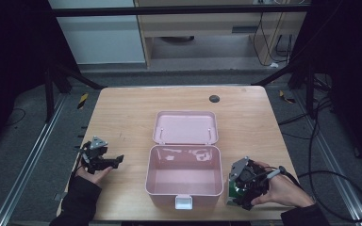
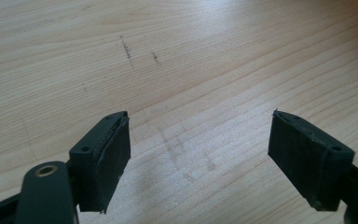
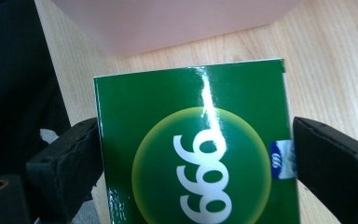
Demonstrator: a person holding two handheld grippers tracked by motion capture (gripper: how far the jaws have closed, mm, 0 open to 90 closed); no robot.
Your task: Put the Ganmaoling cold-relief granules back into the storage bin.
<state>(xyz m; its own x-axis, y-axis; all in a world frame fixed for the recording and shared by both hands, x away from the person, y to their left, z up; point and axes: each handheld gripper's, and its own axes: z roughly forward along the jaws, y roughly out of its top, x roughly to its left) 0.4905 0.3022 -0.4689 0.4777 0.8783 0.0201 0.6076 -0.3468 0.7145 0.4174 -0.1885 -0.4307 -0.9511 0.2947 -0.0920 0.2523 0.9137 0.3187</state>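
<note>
Just right of the open pink box [image 1: 184,176], the right gripper [image 1: 239,190] has its jaws closed against both sides of a green carton [image 3: 193,154], while left of the box the left gripper [image 2: 198,154] gapes wide, holding nothing, over the bare table [image 1: 122,113]

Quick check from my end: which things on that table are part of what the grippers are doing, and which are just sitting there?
In the job, as far as the pictures suggest:
- green box, held between the right gripper jaws
- pink case, lid open, empty, beside the green box
- left gripper, open over bare table

Just lying about:
- dark round disc near the table's far edge
</note>
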